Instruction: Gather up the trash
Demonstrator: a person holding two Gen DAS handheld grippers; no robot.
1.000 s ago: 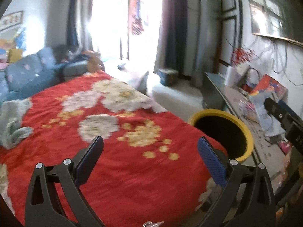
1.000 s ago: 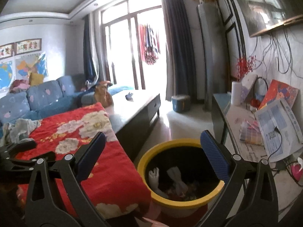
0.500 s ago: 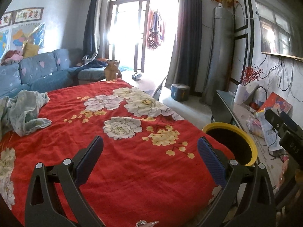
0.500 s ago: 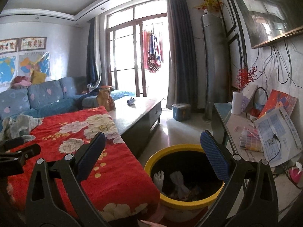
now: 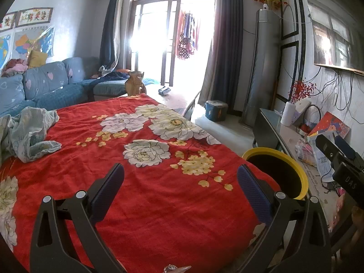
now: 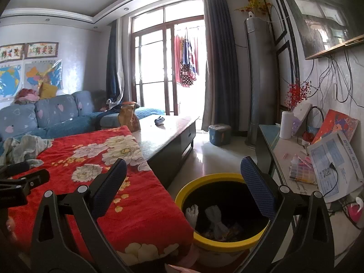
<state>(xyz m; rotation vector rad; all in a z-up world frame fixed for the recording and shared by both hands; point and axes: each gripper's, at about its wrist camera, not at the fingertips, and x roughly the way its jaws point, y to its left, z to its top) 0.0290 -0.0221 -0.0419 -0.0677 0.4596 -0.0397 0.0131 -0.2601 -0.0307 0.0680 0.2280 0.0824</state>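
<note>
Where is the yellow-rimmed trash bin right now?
The trash bin sits on the floor at the right edge of the red floral blanket, low centre in the right wrist view, and right of the blanket in the left wrist view.

left gripper (image 5: 180, 177), jaws apart, over red blanket (image 5: 145, 195)

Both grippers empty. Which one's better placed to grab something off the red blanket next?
Left. The left gripper hangs open over the red blanket; the right gripper is open above the yellow-rimmed bin. No loose trash shows on the blanket.
</note>
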